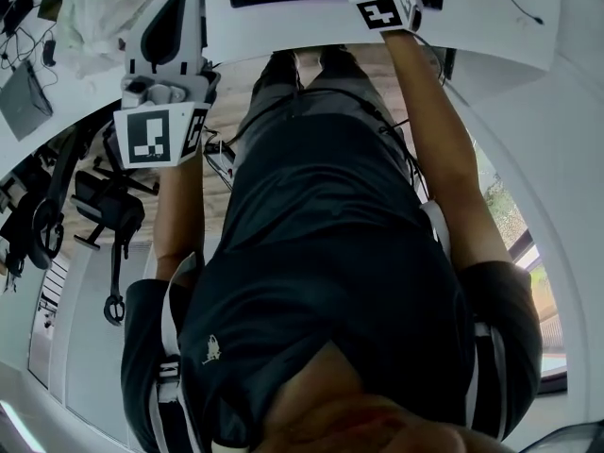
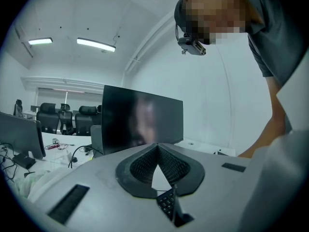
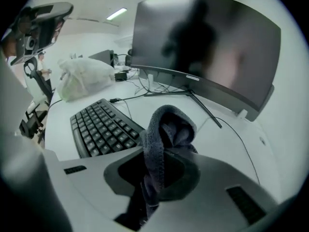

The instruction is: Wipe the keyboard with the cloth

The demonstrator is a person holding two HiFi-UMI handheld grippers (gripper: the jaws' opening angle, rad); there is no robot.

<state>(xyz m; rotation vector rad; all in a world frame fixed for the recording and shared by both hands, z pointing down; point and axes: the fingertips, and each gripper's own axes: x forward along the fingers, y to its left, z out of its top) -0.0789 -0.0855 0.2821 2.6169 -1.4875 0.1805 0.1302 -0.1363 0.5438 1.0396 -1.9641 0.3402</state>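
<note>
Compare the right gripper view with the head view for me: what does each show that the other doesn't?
Only the right gripper view: the grey cloth bunched between the jaws of the right gripper, which are shut on it, and the dark curved monitor behind it. Only the head view: the left gripper near the desk's front edge, the person's torso, and an office chair on the floor. Both: the black keyboard lying on the white desk.
</note>
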